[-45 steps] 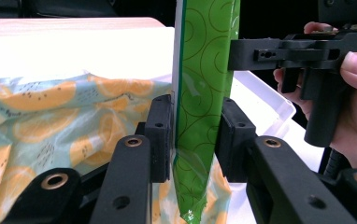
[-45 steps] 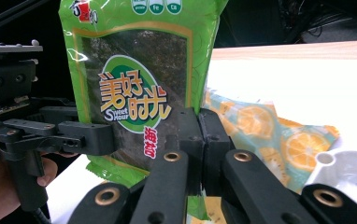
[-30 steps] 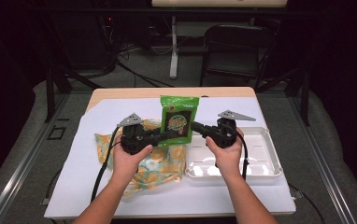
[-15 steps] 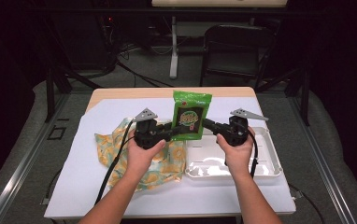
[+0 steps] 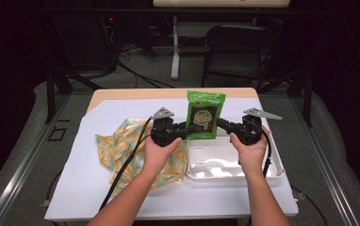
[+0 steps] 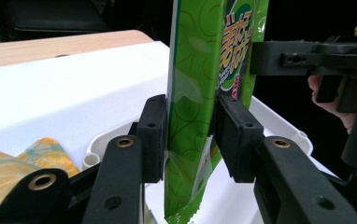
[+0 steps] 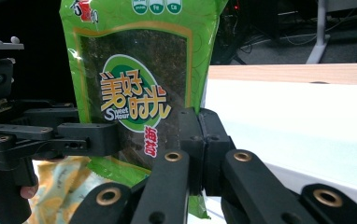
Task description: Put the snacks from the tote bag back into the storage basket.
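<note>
Seaweed packet (image 5: pixel 205 116) was held upright in the air, just above the near-left corner of the white tray (image 5: pixel 272 170) — green pouch, dark window, yellow characters on the front facing the person.

Right gripper (image 5: pixel 220 123) came in from the tray side; in the right gripper view its two pads (image 7: pixel 203 140) stood pressed together with the packet's edge (image 7: pixel 134 84) pinched between them, so a firm clamp on the pouch. Right hand (image 5: pixel 249 149) sat over the tray's left half.

Left gripper (image 5: pixel 187 130) reached the packet from the side away from the tray. Its jaws had just been opening: in the left gripper view the packet (image 6: pixel 193 107) hung edge-on between the pads, one pad (image 6: pixel 154 135) against or very close to the film, the other pad (image 6: pixel 235 135) standing off with a visible gap (no squeeze evident — released, packet merely between the jaws). Left hand (image 5: pixel 158 151) was beside the tray, over the cloth.

Patterned cloth (image 5: pixel 117 146), yellow and teal, lay crumpled to the left of the tray, its near edge just beside the tray's left rim. Tray and cloth both rested on the white sheet (image 5: pixel 88 188) over the wooden table (image 5: pixel 135 94), whose bare strip showed beyond the tray's far side.
</note>
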`<state>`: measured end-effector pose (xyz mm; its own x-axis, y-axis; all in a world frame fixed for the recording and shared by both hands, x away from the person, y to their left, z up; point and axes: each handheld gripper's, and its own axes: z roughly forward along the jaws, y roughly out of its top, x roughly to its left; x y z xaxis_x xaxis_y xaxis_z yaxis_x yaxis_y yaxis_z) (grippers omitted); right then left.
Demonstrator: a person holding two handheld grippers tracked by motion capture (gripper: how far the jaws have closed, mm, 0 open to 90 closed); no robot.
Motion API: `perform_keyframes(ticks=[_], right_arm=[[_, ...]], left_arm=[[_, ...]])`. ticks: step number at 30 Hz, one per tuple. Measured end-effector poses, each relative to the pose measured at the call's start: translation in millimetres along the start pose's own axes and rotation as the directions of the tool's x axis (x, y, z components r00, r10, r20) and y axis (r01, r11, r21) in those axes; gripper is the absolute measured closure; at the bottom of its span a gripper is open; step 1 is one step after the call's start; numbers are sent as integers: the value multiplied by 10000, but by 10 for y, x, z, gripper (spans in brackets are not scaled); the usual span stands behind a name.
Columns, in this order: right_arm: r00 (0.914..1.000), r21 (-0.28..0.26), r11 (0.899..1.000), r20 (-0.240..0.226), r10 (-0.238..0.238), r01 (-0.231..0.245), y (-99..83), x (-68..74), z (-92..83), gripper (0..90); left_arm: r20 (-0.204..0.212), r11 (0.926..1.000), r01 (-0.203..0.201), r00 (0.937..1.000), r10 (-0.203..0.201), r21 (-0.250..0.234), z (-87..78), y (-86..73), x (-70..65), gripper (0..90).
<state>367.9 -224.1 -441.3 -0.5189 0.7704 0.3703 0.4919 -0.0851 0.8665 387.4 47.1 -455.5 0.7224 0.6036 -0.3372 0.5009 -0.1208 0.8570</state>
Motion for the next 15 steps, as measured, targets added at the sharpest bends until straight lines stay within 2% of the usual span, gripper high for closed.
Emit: perform_keyframes(ticks=[6, 15], right_arm=[[9996, 263, 9996, 259, -84, 77, -31, -85, 14, 900], [9990, 449, 9990, 445, -28, 8, -97, -149, 65, 900]], left_arm=[[-78, 9994, 170, 9998, -168, 305, 130, -50, 20, 628], [-172, 9976, 219, 9996, -208, 651, 215, -97, 52, 616]])
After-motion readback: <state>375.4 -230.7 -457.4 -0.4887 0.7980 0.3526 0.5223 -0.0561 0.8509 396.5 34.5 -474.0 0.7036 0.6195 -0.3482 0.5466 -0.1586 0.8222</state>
